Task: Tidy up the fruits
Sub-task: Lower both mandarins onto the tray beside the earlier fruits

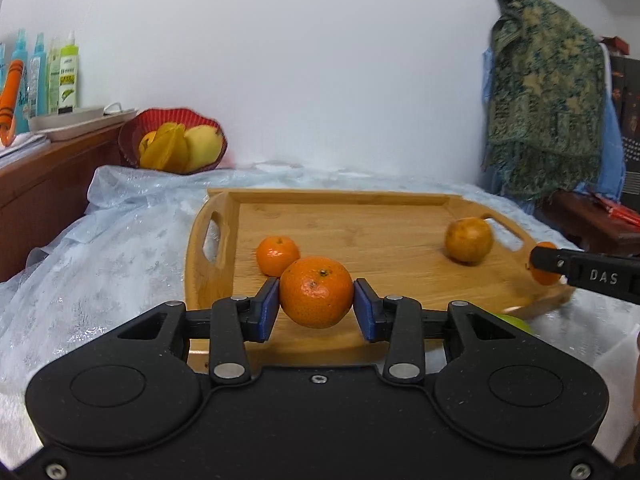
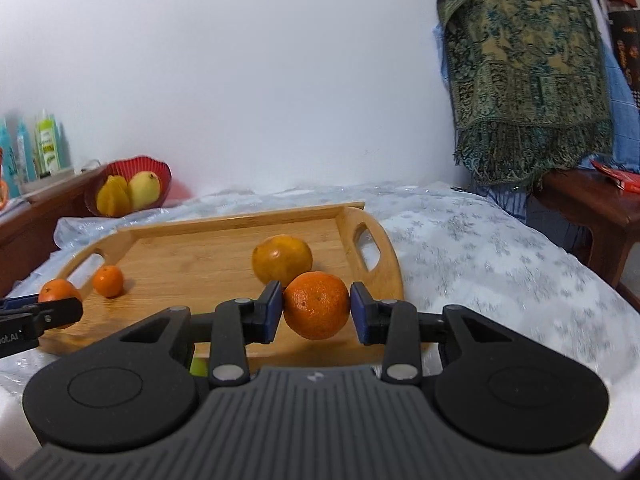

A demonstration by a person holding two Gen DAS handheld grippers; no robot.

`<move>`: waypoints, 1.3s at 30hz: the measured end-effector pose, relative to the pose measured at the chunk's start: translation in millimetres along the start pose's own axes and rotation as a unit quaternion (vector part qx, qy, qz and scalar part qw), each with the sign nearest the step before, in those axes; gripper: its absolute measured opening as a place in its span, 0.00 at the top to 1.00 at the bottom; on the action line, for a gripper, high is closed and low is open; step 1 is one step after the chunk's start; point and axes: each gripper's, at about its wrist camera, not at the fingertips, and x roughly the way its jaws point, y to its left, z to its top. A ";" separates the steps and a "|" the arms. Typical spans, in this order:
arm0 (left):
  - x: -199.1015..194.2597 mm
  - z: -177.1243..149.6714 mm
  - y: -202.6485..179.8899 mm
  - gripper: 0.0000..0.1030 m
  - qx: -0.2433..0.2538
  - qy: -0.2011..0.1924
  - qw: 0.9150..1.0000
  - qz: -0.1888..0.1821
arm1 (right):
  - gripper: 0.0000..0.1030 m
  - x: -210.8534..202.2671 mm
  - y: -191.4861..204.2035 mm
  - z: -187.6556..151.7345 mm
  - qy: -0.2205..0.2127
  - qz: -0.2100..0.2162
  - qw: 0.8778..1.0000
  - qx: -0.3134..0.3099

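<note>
- Wooden tray [image 1: 400,220]: landmark, on a pale cloth; holds a small mandarin [image 1: 277,255] at its left end and a dull yellow-orange citrus [image 1: 468,239] at its right.
- Left gripper [image 1: 316,305]: blue pads clamped on a mandarin [image 1: 316,292], raised over the tray's near-left edge.
- Right gripper [image 2: 317,311]: pads closed on another mandarin [image 2: 317,305], over the tray's near-right edge.
- Handling advice: lower each fruit onto bare board, clear of neighbours; part the pads only on contact, since round fruit likely rolls.
</note>
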 end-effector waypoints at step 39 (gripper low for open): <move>46.9 -4.1 16.5 0.62 -0.004 0.038 0.999 0.028 | 0.57 44.2 18.0 0.4 0.047 0.019 0.998 -0.027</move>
